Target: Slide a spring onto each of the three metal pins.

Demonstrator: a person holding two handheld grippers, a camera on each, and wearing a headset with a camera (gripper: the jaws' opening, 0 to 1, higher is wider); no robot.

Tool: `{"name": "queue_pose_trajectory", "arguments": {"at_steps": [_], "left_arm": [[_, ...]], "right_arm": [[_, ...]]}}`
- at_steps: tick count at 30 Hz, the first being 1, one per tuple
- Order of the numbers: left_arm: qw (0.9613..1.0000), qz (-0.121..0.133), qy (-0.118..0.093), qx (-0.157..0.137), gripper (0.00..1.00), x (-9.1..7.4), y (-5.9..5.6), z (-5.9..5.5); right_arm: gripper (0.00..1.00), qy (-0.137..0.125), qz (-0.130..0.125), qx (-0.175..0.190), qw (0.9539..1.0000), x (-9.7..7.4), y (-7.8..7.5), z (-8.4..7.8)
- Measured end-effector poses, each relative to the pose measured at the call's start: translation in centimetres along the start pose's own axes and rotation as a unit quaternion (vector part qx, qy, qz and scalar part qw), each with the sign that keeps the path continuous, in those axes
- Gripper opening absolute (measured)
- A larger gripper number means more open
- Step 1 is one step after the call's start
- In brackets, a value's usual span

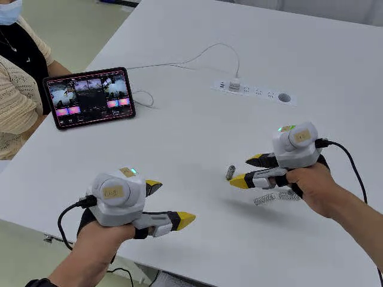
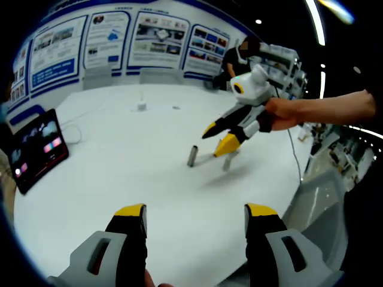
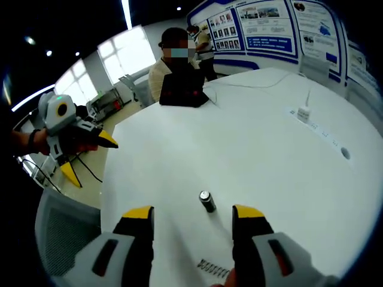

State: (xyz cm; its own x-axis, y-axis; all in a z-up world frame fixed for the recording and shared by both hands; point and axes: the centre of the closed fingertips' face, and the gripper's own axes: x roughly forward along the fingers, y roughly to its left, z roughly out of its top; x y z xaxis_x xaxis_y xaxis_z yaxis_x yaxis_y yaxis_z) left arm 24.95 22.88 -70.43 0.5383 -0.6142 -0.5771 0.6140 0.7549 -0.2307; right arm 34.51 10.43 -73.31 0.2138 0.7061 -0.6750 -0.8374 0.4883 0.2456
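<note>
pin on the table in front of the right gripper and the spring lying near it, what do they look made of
The pin is most likely metal: a dull grey cylinder whose end face gleams bright in the right gripper view. The spring is probably thin steel wire, seen as fine grey coils against the white table; it is too small to judge its finish.
</note>
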Motion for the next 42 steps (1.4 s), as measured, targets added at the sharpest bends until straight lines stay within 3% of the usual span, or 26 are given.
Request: {"name": "queue_pose_trajectory", "arguments": {"at_steps": [19, 42], "left_arm": [[1.0000, -0.004, -0.001, 0.008, 0.68, 0.4, -0.6, 0.5], [0.9993, -0.023, 0.006, 0.030, 0.71, 2.4, -1.7, 1.7]], "right_arm": [[0.59, -0.023, -0.024, 0.008, 0.9994, -3.2, 0.7, -2.2], [0.74, -0.071, -0.049, 0.073, 0.9936, -8.3, 1.1, -6.1]]}}
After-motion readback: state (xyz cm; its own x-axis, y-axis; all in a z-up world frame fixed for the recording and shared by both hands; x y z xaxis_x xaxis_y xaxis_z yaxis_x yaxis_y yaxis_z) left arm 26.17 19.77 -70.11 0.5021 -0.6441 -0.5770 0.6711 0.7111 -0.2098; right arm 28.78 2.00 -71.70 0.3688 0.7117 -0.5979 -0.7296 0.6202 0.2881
